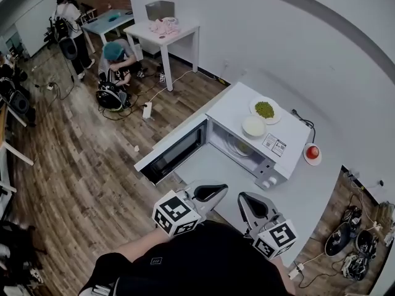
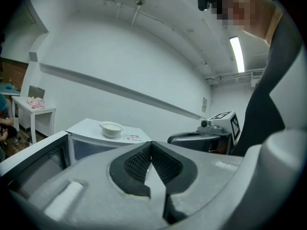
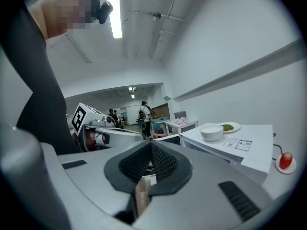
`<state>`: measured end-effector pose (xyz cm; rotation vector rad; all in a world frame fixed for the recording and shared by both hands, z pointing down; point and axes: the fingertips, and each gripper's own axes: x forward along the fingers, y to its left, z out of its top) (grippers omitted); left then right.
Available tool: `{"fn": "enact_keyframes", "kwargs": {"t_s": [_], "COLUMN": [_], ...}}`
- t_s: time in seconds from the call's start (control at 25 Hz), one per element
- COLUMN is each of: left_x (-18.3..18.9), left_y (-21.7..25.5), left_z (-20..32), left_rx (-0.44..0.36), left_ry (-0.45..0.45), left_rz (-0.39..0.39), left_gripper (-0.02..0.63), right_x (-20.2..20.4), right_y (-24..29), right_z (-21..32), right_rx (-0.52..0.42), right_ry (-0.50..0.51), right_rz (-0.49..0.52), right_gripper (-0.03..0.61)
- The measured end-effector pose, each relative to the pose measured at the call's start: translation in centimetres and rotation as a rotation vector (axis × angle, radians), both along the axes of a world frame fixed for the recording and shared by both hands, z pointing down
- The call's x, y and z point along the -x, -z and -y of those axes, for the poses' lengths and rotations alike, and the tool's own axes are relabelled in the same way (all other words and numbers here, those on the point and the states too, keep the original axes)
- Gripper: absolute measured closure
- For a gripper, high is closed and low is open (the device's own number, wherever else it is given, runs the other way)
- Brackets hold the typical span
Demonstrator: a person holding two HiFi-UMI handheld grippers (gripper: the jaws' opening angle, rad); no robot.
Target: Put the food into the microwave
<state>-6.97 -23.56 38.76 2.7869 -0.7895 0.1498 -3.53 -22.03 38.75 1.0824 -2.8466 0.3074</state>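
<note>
A white microwave [image 1: 271,159] stands on a white table [image 1: 315,196] with its door [image 1: 173,153] swung wide open to the left. On its top lie a plate of green food [image 1: 264,110] and a white bowl [image 1: 253,126]. The bowl [image 2: 111,127] shows far ahead in the left gripper view. In the right gripper view the bowl [image 3: 211,132] and the plate [image 3: 228,127] are off to the right. My left gripper [image 1: 217,190] and right gripper [image 1: 245,197] hover side by side before the open oven, both shut and empty.
A red object on a small white dish [image 1: 312,153] sits on the table right of the microwave. Behind, on the wood floor, a person crouches [image 1: 116,60] by a white side table [image 1: 163,32], with cables around. Shoes [image 1: 345,239] lie at lower right.
</note>
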Motion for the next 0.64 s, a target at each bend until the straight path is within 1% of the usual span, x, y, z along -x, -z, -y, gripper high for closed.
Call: {"fn": "enact_keyframes", "kwargs": {"t_s": [0.28,0.64], "left_x": [-0.75,-0.68], "left_y": [0.84,0.85], "left_z": [0.22,0.15], "left_rx": [-0.047,-0.049], "left_ry": [-0.012,0.018], "left_rz": [0.013,0.01], "left_gripper": [0.606,0.605], "right_x": [-0.58,-0.77], "right_y": [0.15,0.27], "right_z": [0.47,0.49], "right_rx": [-0.016,-0.022], "right_ry": [-0.005,0.014], "right_rz": [0.006,0.002], "right_gripper": [0.565,0.565]}}
